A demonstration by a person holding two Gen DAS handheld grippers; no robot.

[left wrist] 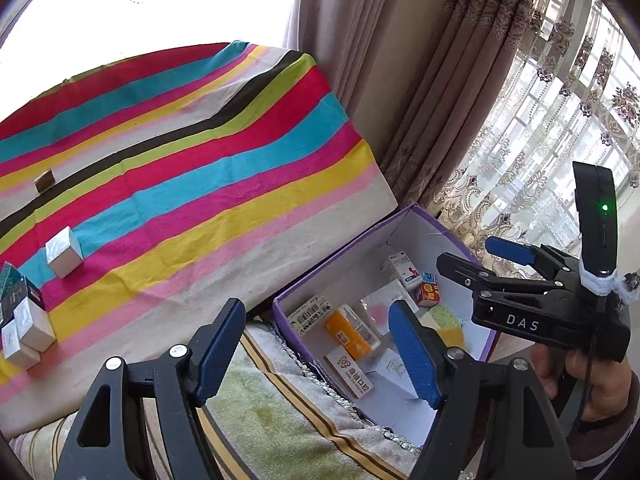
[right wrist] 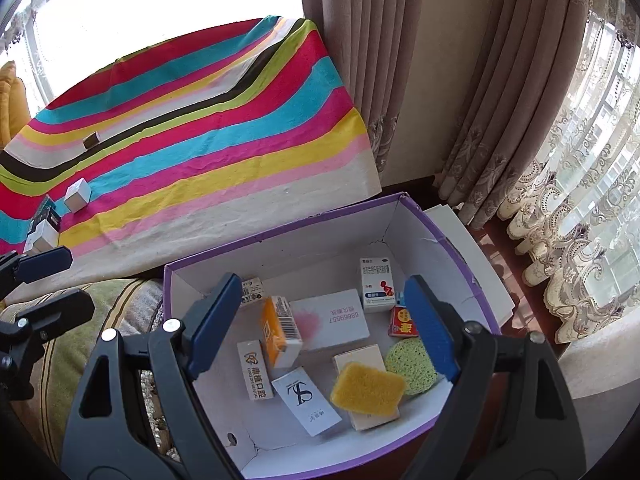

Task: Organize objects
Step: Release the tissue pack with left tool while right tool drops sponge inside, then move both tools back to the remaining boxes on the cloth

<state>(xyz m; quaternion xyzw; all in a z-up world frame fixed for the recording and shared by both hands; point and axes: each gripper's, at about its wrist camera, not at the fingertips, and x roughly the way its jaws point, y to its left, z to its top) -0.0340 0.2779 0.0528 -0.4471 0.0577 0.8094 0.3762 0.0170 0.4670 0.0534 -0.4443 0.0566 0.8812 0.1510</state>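
Left claw (left wrist: 320, 354) agape, empty; right claw (right wrist: 324, 328) likewise, both tilted downward.

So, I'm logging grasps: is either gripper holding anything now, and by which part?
Nothing is held. The left gripper and right gripper are both open and empty above the purple box.

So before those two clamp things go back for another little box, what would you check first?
1. Left gripper empty, jaws apart: ok.
2. Right gripper empty, jaws apart: ok.
3. Purple box has bare floor left for more: ok.
4. Small boxes waiting on the striped cloth, such as the silver box: ok.
5. Cluster of boxes at the cloth's left edge fully visible: not ok, cut off.
6. Orange box lying stable: cannot tell.
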